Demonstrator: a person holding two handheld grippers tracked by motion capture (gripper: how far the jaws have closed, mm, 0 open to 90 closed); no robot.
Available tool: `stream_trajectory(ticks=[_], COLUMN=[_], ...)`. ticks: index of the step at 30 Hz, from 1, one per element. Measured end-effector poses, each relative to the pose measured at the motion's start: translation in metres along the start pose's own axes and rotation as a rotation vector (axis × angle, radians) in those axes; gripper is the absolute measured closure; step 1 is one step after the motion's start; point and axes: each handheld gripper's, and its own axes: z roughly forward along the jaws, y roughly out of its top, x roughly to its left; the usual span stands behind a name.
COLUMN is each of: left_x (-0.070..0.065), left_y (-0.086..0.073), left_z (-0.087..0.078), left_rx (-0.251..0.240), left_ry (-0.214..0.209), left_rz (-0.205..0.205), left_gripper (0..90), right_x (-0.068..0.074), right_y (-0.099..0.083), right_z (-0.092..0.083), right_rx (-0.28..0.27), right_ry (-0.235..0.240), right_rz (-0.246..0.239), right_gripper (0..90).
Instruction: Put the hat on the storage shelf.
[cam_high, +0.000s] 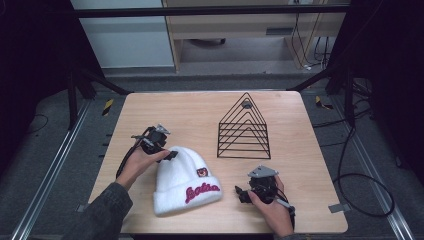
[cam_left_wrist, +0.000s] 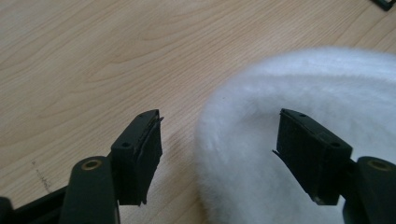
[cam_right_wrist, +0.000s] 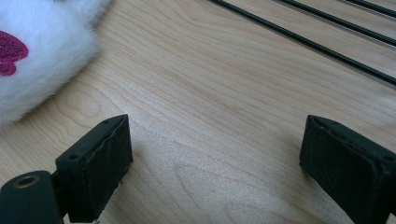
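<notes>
The hat (cam_high: 182, 177) lies on the table (cam_high: 200, 112), toward its near edge. The rack (cam_high: 243, 127) stands behind the hat and to its right. The left gripper (cam_high: 170, 155) sits at the hat's far left edge; the right gripper (cam_high: 241, 195) rests just right of the hat.

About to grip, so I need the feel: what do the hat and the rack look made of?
Hat: white fuzzy knit, probably fleece or wool, going by its soft nap; pink stitched lettering. Rack: thin black wire, likely coated metal, an open triangular frame.
</notes>
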Motion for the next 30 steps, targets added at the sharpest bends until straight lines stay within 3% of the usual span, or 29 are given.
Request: stream_trajectory(ticks=[6, 14, 18, 22, 27, 30], left_x=[0.001, -0.001, -0.002, 0.001, 0.000, -0.002], left_y=[-0.002, -0.002, -0.004, -0.007, -0.008, -0.008], left_z=[0.011, 0.014, 0.016, 0.016, 0.015, 0.014], left_rx=[0.053, 0.069, 0.065, 0.054, 0.056, 0.057], left_ry=[-0.024, -0.038, -0.053, -0.106, -0.129, -0.127], left_rz=[0.002, -0.001, -0.022, -0.072, -0.079, -0.077], left_gripper=[35.3, 40.6, 46.1, 52.7, 60.7, 71.5], right_x=[0.000, 0.000, 0.000, 0.000, 0.000, 0.000], right_y=[0.000, 0.000, 0.000, 0.000, 0.000, 0.001], right_z=[0.000, 0.000, 0.000, 0.000, 0.000, 0.000], right_rx=[0.000, 0.000, 0.001, 0.001, 0.001, 0.003], right_ry=[0.000, 0.000, -0.001, -0.002, -0.002, -0.003], right_rz=[-0.001, -0.001, 0.001, 0.001, 0.001, 0.001], right_gripper=[9.5, 9.4, 9.4, 9.4, 9.4, 9.4])
